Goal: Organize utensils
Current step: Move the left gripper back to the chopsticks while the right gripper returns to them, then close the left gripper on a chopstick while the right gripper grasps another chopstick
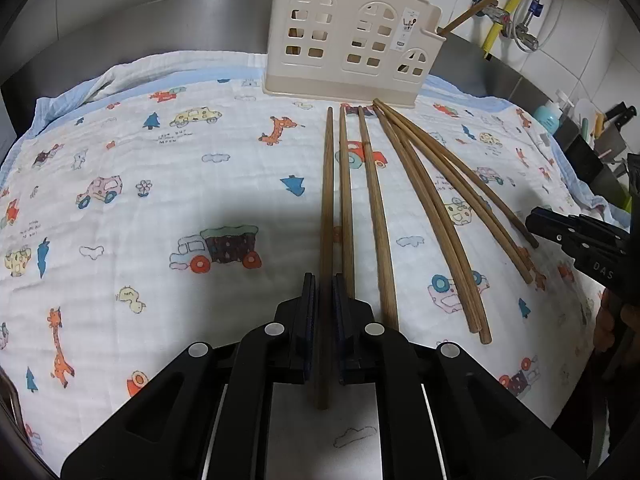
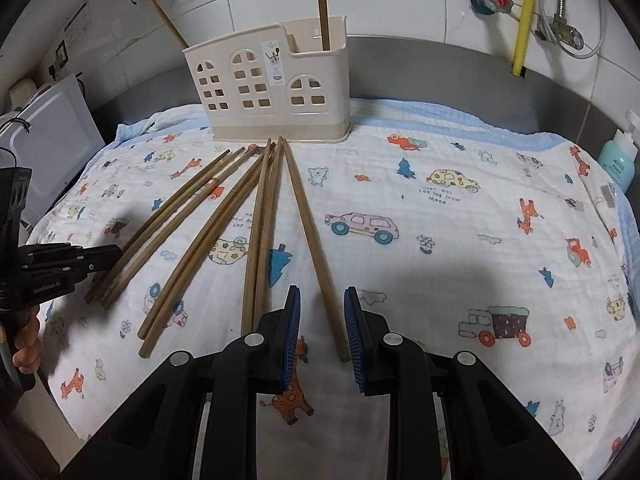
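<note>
Progress check — chopsticks into the holder.

Done so far: two brown wooden chopsticks stand in the cream plastic utensil holder with house-shaped window cut-outs (image 2: pixel 276 92). One leans out of its taller left section (image 2: pixel 167 20); the other stands nearly upright in the lower right section (image 2: pixel 322 4). The holder sits at the far edge of the white quilted cloth printed with cars and giraffes (image 2: pixel 440 264).

Left to do: seven loose brown wooden chopsticks (image 1: pixel 436 216) lie on the cloth, fanned out with their far tips gathered just before the holder's base. Count by the right wrist view: two at far left, two in the middle, two close together, one alone at right. Total nine sticks — two stowed, seven not. By my judgement the task is at an early stage.

My left gripper (image 1: pixel 324 292) is closed on the leftmost chopstick (image 1: pixel 327 200), pads pressing its near end; the stick appears to lie on the cloth along its length.

My right gripper (image 2: pixel 322 312) stands partly open, straddling the near end of the rightmost chopstick (image 2: pixel 308 232); the pads are not touching it.

One holder, one cloth, two grippers.
</note>
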The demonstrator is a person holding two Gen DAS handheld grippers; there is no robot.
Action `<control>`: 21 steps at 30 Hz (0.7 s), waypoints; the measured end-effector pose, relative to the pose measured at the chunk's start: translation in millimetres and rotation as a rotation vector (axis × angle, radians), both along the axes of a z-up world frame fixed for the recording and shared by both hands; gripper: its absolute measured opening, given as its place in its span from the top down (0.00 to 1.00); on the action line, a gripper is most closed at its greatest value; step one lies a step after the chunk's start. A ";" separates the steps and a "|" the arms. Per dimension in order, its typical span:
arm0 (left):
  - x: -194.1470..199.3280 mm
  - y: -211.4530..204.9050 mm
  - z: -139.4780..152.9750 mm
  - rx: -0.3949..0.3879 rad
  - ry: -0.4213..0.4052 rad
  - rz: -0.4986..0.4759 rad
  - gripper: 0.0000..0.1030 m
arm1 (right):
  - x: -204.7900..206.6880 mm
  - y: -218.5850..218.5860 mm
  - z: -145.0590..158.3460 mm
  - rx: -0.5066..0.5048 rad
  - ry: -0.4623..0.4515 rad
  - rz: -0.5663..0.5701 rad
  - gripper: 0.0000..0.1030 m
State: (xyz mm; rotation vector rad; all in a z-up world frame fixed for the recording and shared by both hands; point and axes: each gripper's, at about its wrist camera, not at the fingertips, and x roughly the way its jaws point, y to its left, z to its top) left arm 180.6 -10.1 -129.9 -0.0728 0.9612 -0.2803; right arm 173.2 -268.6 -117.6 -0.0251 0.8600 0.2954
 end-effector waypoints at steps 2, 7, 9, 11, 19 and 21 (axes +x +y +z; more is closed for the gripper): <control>0.0 -1.1 -0.1 0.014 -0.004 0.005 0.93 | 0.2 -1.7 -1.4 0.001 0.001 -0.003 0.78; 0.7 -1.5 0.4 0.034 -0.013 0.032 0.93 | 0.9 -4.6 -3.7 0.009 0.009 -0.006 0.78; -0.1 -4.1 0.4 0.056 -0.021 0.034 0.93 | 2.0 -3.8 -5.2 0.007 0.014 0.000 0.78; -0.6 -6.6 0.4 0.072 -0.026 0.029 0.93 | 3.4 -1.9 -7.2 0.004 0.017 0.008 0.78; -1.5 -4.5 -0.7 0.057 -0.031 0.017 0.93 | 14.4 1.8 -14.6 -0.010 0.021 0.014 0.83; -0.7 -2.5 -0.8 0.045 -0.027 0.015 0.93 | 16.5 2.4 -15.0 -0.015 0.018 0.011 0.85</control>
